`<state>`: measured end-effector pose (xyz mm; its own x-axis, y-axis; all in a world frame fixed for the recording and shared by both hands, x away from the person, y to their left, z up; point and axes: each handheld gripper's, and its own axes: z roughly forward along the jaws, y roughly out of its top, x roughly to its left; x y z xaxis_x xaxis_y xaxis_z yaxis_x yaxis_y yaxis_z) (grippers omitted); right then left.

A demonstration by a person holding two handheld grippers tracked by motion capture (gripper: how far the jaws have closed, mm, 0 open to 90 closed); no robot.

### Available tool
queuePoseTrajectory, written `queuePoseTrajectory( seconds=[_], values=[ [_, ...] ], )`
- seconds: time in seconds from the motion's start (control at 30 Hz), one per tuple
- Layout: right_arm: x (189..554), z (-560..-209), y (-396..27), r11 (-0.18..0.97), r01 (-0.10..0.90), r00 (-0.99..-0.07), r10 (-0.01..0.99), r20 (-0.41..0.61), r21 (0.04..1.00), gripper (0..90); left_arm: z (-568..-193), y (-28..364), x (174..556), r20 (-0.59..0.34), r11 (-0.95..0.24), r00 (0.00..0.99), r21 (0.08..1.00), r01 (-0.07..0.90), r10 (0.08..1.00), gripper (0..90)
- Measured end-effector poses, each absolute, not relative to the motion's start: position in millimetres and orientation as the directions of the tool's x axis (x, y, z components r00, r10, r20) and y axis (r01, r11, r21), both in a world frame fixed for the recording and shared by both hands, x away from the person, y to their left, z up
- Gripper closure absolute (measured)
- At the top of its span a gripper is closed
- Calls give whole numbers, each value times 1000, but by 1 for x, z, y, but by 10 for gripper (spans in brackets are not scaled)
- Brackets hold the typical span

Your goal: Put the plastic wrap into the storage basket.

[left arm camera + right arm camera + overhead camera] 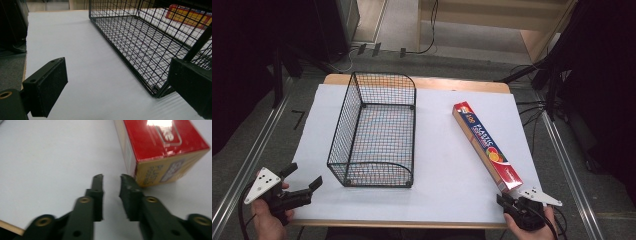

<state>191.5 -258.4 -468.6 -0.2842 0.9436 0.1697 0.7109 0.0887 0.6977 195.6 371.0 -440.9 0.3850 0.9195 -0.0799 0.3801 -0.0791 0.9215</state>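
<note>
The right tongs [111, 178] are sitting low over the white sheet [447, 175] on the bench [452, 84], just beside the near end of the long box of plastic wrap [486, 146], and their jaws are standing a little apart with nothing between them. In the right gripper view the red and yellow end of the box is lying just off to one side of the gap, almost touching one jaw tip, so the tongs are lining up on it rather than gripping it. The narrow gap is likely meant for taking the box across its slim width.

The box is lying flat and slanting, its far end pointing toward the back of the bench, well apart from the wire basket [377, 130]. The basket is standing upright with its open top facing up, which is leaving room to drop the box in lengthways; that looks like the aim.

The left tongs [304, 182] are waiting wide open and empty at the near left corner, pointing toward the basket's near corner, probably ready to steady it.
</note>
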Motion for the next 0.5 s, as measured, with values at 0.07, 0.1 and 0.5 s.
queuePoseTrajectory(
  seconds=[0.07,0.1,0.5],
  values=[
    [191,-467,-257,102,696,-296,943,155,711,653,-442,371,197,-84,-76,383,920,385,920,35],
    [189,-462,-255,125,671,-329,934,143,731,574,-443,370,198,-88,-74,380,918,391,921,35],
    [206,-429,-268,144,661,-360,922,144,737,318,-442,372,197,-97,-62,378,919,388,921,35]
  ],
)
